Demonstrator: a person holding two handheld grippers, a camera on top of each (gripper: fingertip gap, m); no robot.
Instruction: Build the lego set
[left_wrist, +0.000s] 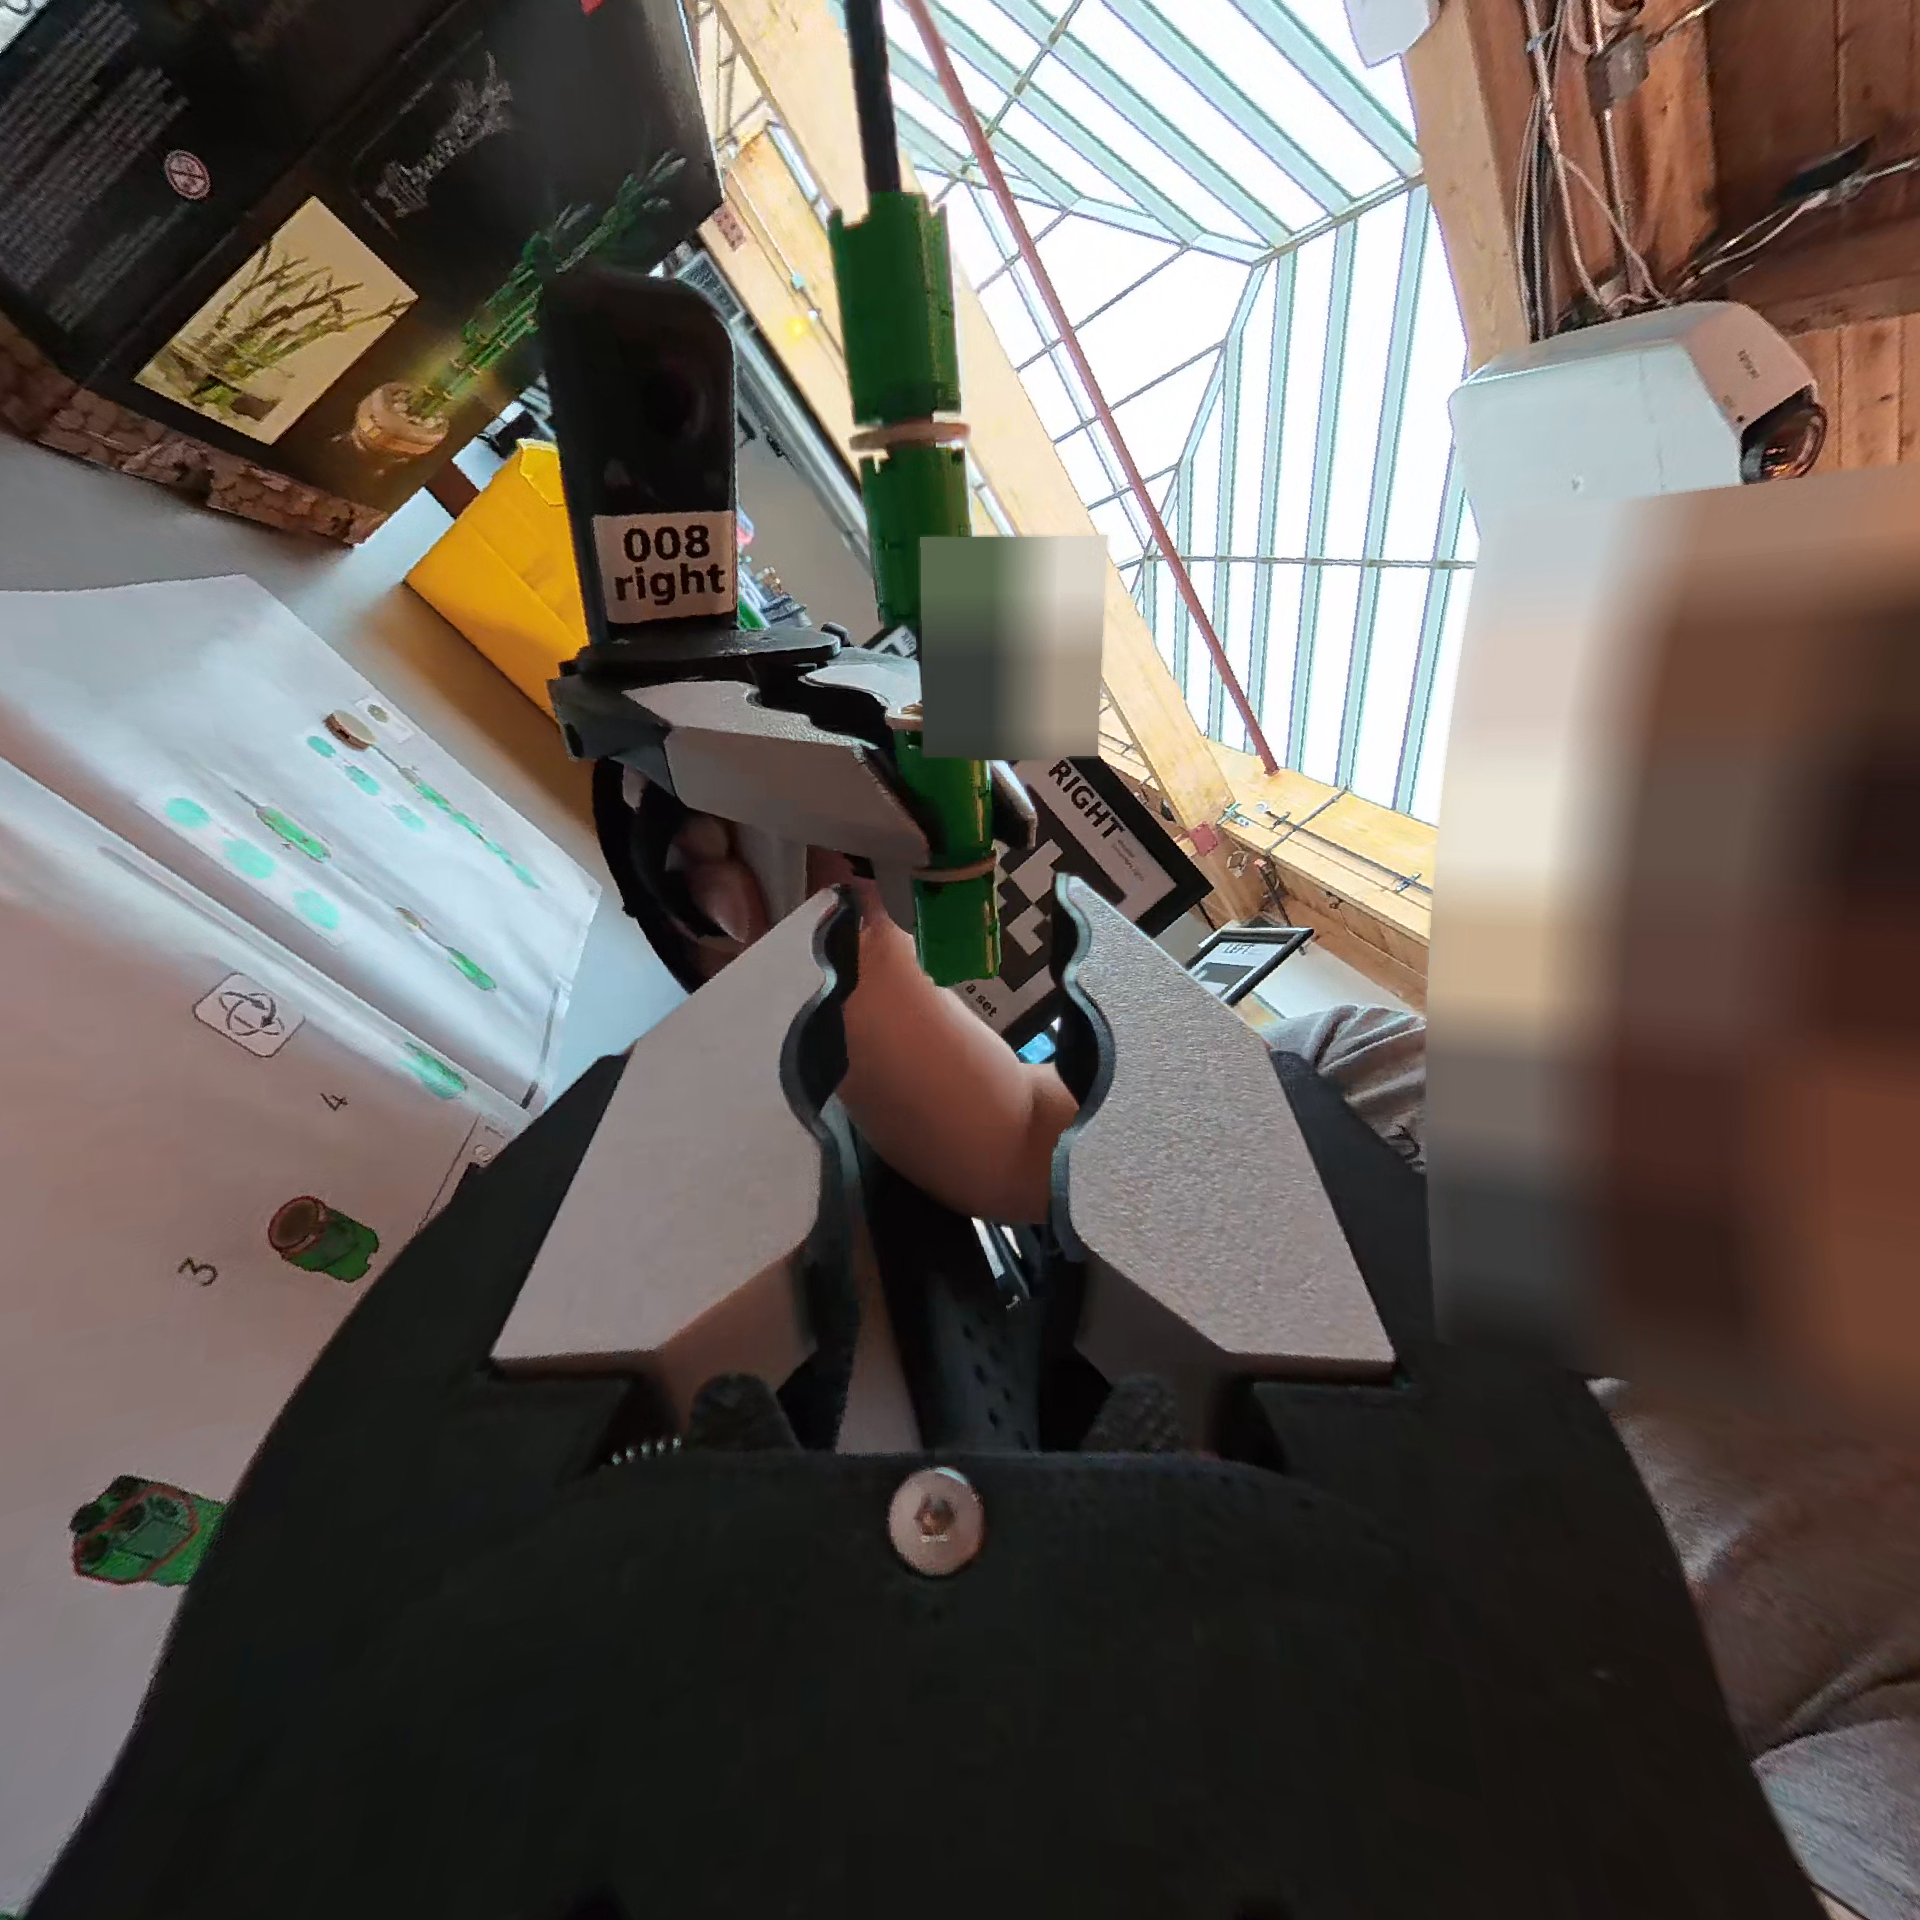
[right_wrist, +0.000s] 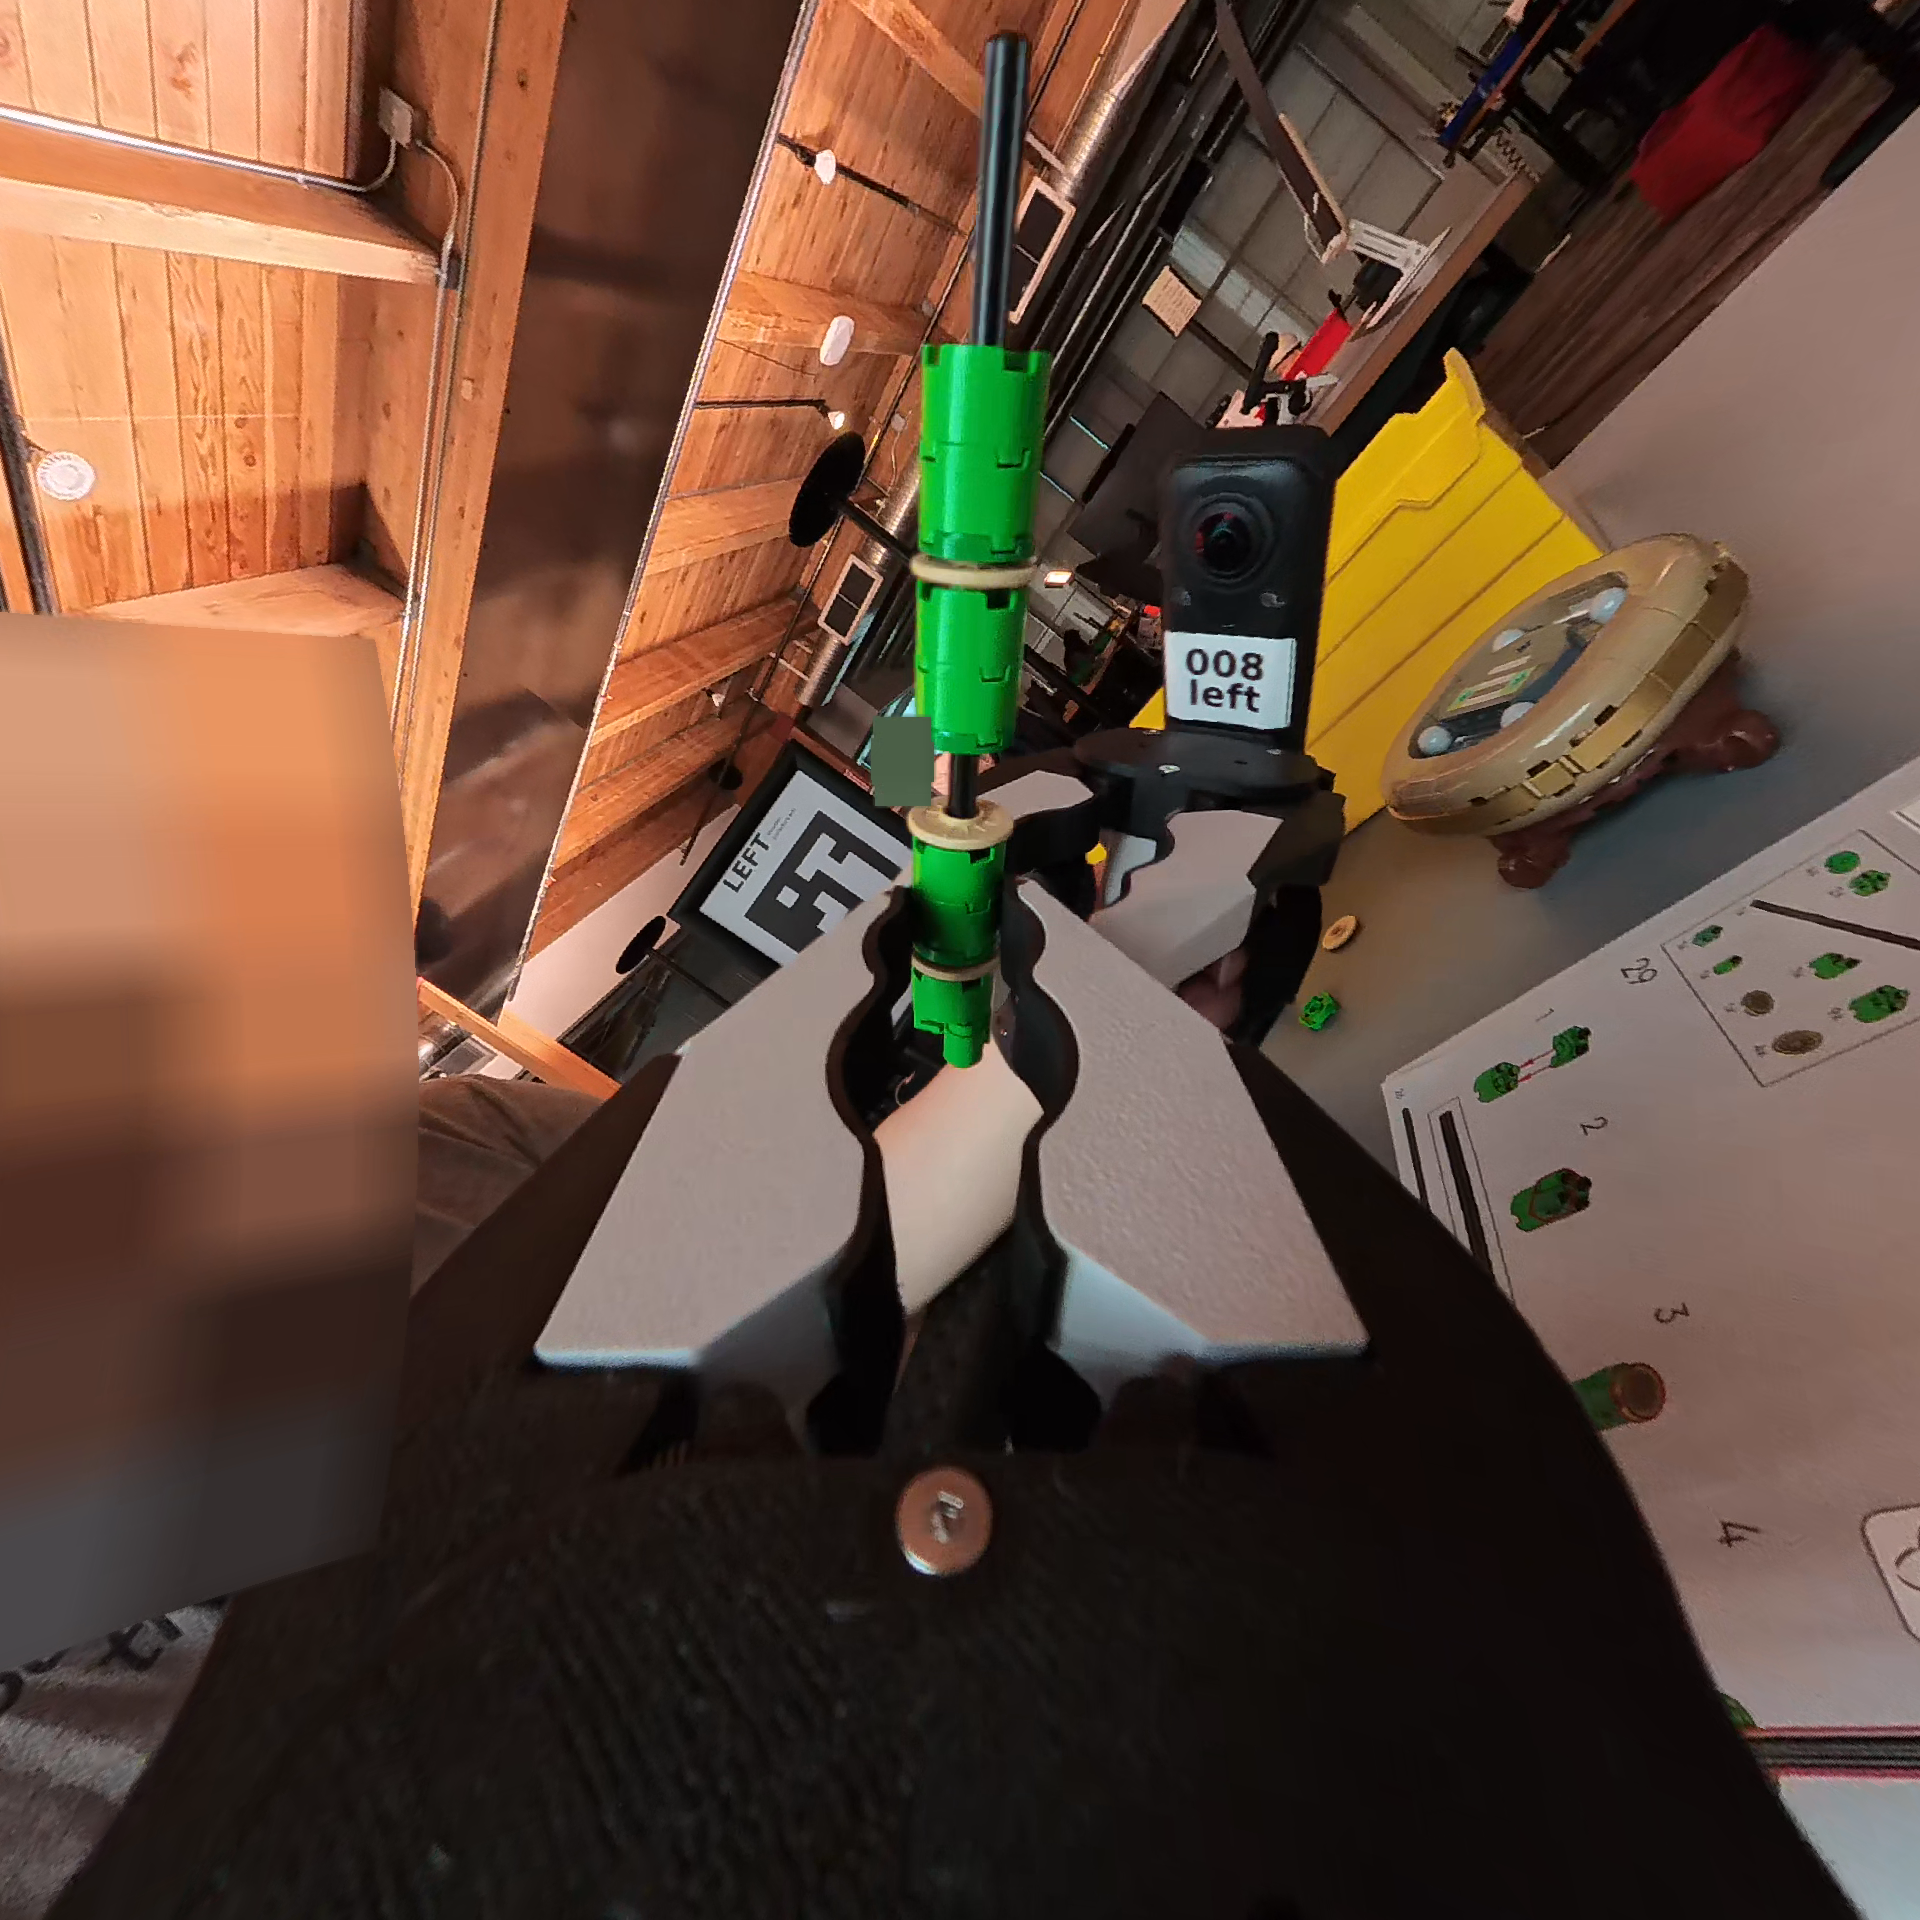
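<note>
A bamboo stalk (right_wrist: 971, 468) of green round lego pieces and tan rings on a black rod stands upright in the air. My right gripper (right_wrist: 958, 902) is shut on its lower green part, with the stalk's end poking out just below the fingertips. In the left wrist view the stalk (left_wrist: 899, 312) rises from the right gripper (left_wrist: 935, 831). My left gripper (left_wrist: 956, 902) is open and empty, its tips on either side of the stalk's bottom end without closing on it. It also shows in the right wrist view (right_wrist: 1127, 831), just right of the stalk.
The open instruction booklet (left_wrist: 260, 831) (right_wrist: 1714, 1143) lies on the grey table. The black lego box (left_wrist: 312, 208) and a yellow bin (right_wrist: 1455, 540) stand behind it. A tan round base on brown feet (right_wrist: 1579, 707), a loose green piece (right_wrist: 1317, 1010) and a tan disc (right_wrist: 1340, 932) sit on the table. My left and right fingertips are right by each other.
</note>
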